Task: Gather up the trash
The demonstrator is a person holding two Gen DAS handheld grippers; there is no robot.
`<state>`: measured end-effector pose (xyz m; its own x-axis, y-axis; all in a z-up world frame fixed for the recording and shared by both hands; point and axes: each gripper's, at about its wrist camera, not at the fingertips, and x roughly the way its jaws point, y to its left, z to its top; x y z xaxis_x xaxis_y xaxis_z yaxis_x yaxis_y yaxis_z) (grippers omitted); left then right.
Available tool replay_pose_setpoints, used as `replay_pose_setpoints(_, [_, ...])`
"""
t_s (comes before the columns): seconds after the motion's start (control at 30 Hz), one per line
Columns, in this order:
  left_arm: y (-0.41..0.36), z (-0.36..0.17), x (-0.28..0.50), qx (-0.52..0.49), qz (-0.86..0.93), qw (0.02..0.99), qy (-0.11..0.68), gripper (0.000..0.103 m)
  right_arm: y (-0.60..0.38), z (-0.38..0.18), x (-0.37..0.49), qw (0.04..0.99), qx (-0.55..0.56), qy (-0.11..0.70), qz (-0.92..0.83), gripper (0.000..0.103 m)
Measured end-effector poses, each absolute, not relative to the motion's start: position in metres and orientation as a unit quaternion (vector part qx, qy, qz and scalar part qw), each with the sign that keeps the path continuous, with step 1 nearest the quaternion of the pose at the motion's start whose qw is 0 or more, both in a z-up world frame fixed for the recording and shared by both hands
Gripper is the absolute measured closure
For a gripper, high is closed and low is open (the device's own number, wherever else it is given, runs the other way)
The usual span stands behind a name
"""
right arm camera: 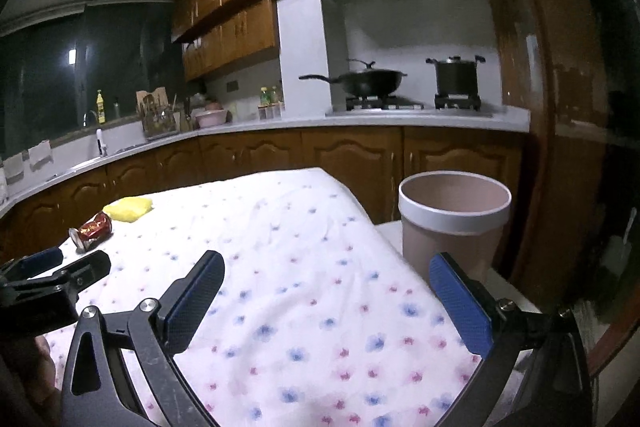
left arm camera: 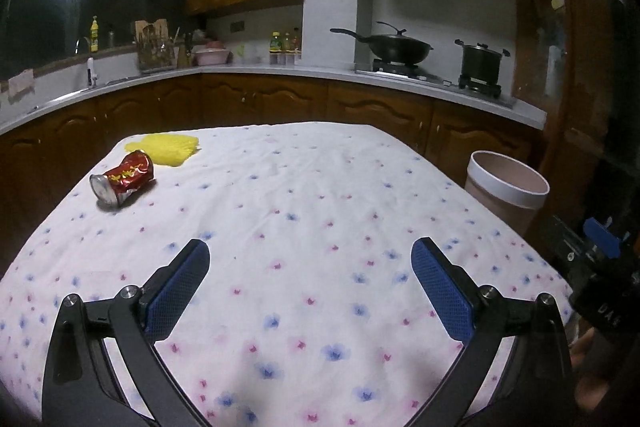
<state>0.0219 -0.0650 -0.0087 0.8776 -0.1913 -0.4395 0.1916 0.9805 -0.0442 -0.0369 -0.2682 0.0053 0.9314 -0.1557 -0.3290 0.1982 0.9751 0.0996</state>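
Observation:
A crushed red can (left arm camera: 123, 178) lies on its side at the far left of the flowered tablecloth (left arm camera: 304, 211), next to a yellow cloth (left arm camera: 166, 147). Both also show in the right wrist view, the can (right arm camera: 91, 230) and the yellow cloth (right arm camera: 129, 208). A pink bin with a white rim (left arm camera: 505, 189) stands off the table's right edge, and shows close in the right wrist view (right arm camera: 454, 221). My left gripper (left arm camera: 311, 257) is open and empty over the near table. My right gripper (right arm camera: 327, 269) is open and empty, at the table's right side near the bin.
A kitchen counter (left arm camera: 280, 73) runs behind the table, with a wok (left arm camera: 394, 47) and a pot (left arm camera: 480, 61) on the stove. The left gripper's body (right arm camera: 48, 283) shows at the left of the right wrist view. A wooden door frame (right arm camera: 568, 147) stands at the right.

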Motion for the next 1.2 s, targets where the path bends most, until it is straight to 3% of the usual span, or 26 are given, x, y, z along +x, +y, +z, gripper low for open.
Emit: replay_pose_setpoints(1.2, [-0.082, 0.004, 0.001, 0.026, -0.093, 0.973, 0.209, 0.0, -0.279, 0.01, -0.058, 0.982, 0.085, 0.14, -0.093, 0.0])
